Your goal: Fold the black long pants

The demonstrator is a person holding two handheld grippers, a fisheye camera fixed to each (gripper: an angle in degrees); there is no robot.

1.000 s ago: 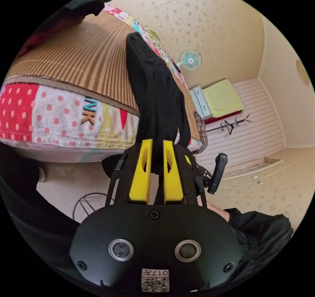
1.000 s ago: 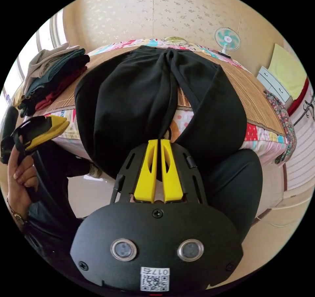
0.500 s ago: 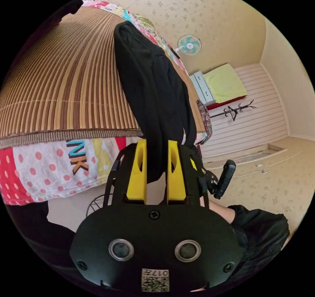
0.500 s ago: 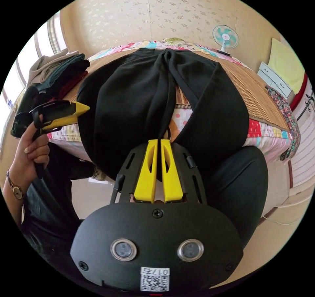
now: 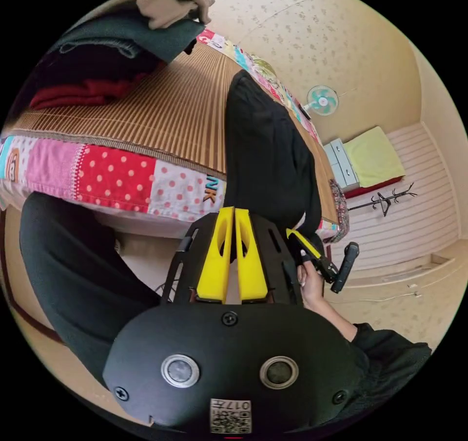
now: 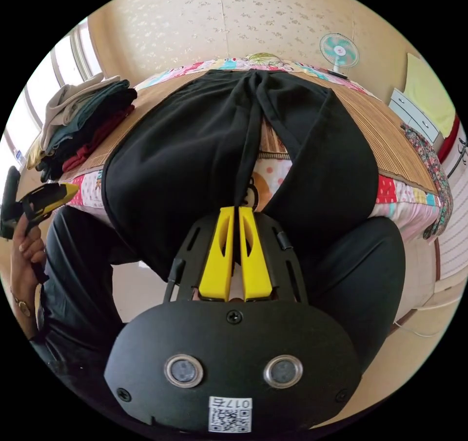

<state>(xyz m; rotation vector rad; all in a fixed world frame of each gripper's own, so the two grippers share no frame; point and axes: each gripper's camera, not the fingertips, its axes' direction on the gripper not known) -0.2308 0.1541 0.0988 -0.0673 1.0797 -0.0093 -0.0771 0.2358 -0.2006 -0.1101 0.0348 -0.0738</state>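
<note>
The black long pants (image 6: 209, 134) lie spread on the striped mat (image 6: 385, 134) of a bed, their near end hanging over the patchwork quilt edge (image 5: 112, 178). My right gripper (image 6: 233, 209) is shut on the pants where the fabric gathers in the middle of that hanging end. In the left gripper view, a hand holds the right gripper (image 5: 292, 234) at the pants (image 5: 265, 153). My left gripper (image 5: 234, 210) has its jaws together with nothing in them. The right gripper view puts the left gripper (image 6: 68, 191) well left of the pants, apart from them.
A stack of folded clothes (image 6: 83, 119) sits on the mat's far left corner. A standing fan (image 6: 339, 51), a drawer unit (image 6: 414, 119) and a coat rack (image 5: 385, 200) stand beyond the bed. The person's dark-clothed legs (image 6: 360, 275) are against the bed's near edge.
My left gripper's jaws were apart half a second ago and are together now; it has drawn back to the left, away from the pants' edge. My right gripper keeps its hold.
</note>
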